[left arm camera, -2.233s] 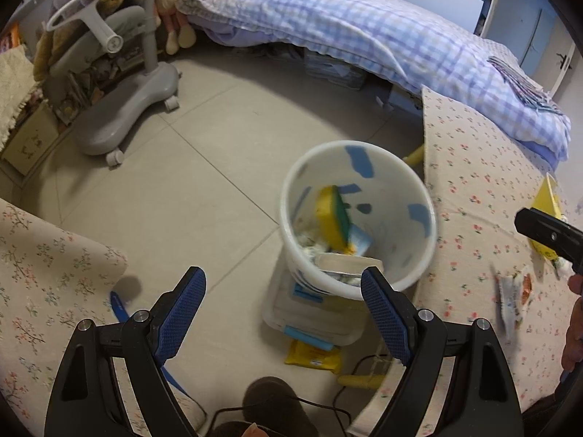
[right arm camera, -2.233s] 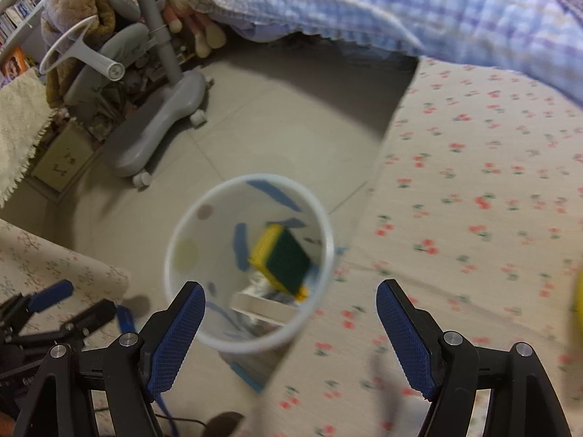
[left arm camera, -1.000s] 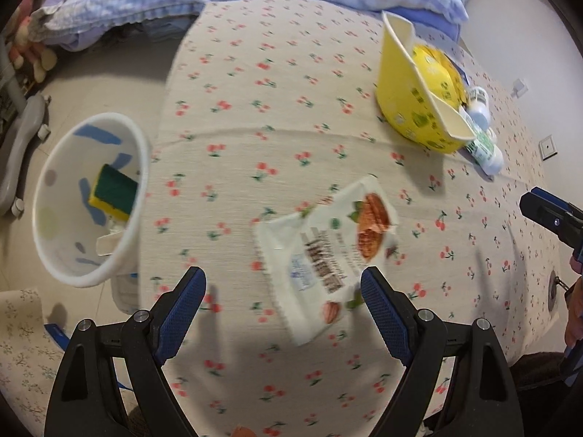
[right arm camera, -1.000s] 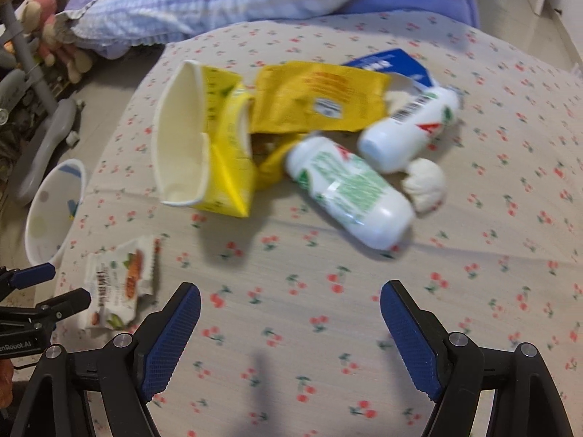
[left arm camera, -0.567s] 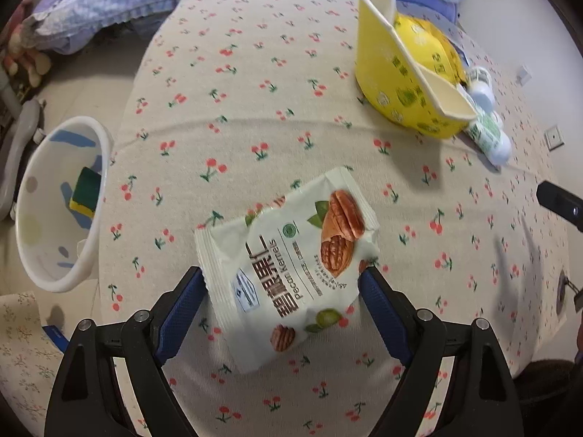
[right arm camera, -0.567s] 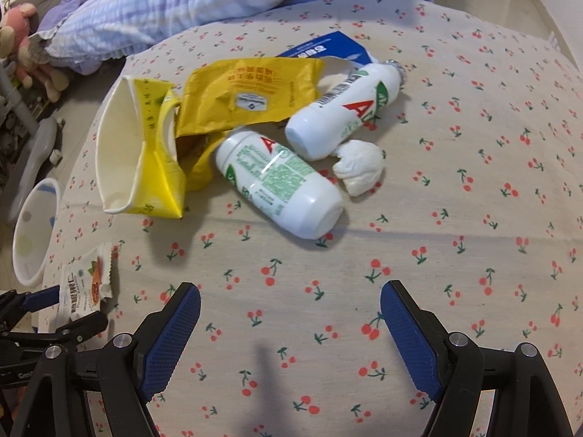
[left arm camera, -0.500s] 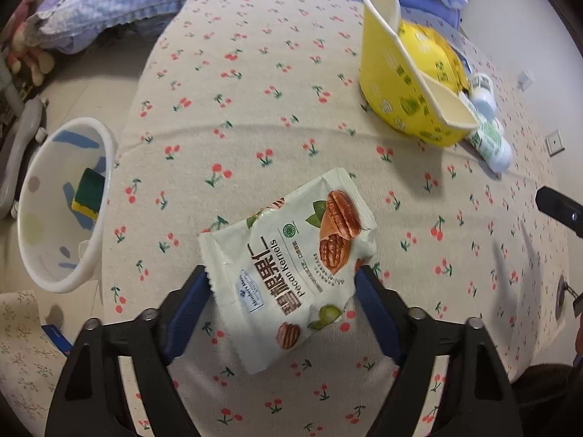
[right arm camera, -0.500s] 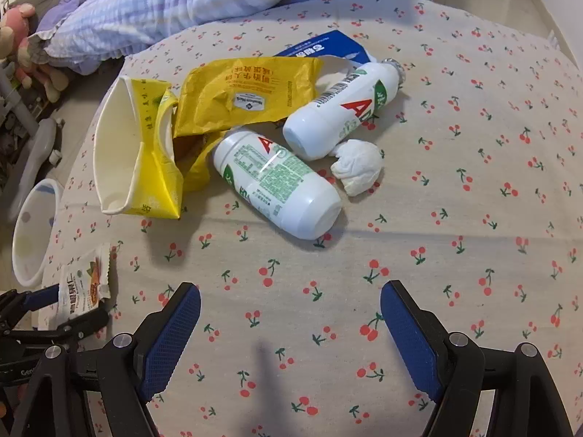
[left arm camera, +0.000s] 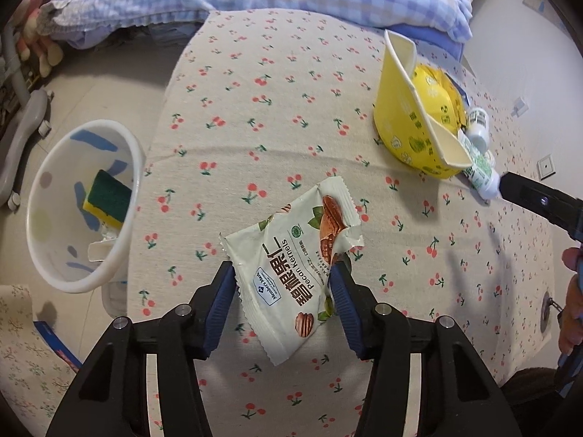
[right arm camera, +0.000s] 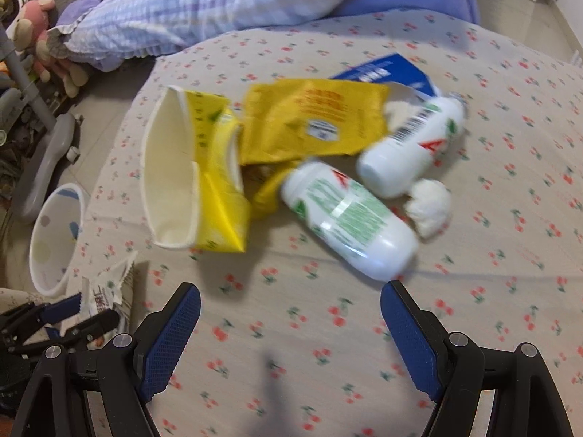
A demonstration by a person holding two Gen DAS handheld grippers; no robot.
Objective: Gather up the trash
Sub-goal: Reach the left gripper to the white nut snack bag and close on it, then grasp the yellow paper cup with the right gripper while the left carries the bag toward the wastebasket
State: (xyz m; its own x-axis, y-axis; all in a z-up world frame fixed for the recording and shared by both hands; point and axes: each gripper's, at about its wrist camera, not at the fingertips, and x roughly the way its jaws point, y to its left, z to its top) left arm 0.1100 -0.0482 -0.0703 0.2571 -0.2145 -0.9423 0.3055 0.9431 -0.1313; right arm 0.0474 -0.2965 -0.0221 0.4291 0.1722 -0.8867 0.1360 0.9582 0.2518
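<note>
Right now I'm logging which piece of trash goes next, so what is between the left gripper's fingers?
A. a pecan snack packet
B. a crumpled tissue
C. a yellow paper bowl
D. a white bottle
A: the left gripper has its blue fingers against both edges of the pecan snack packet, while the bottles, tissue and yellow paper bowl lie farther off on the cherry-print cloth.

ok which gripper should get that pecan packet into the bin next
Left. The left gripper already has both fingers against the pecan packet, and the bin sits just to its left. The right gripper is open, facing the bottles.
</note>
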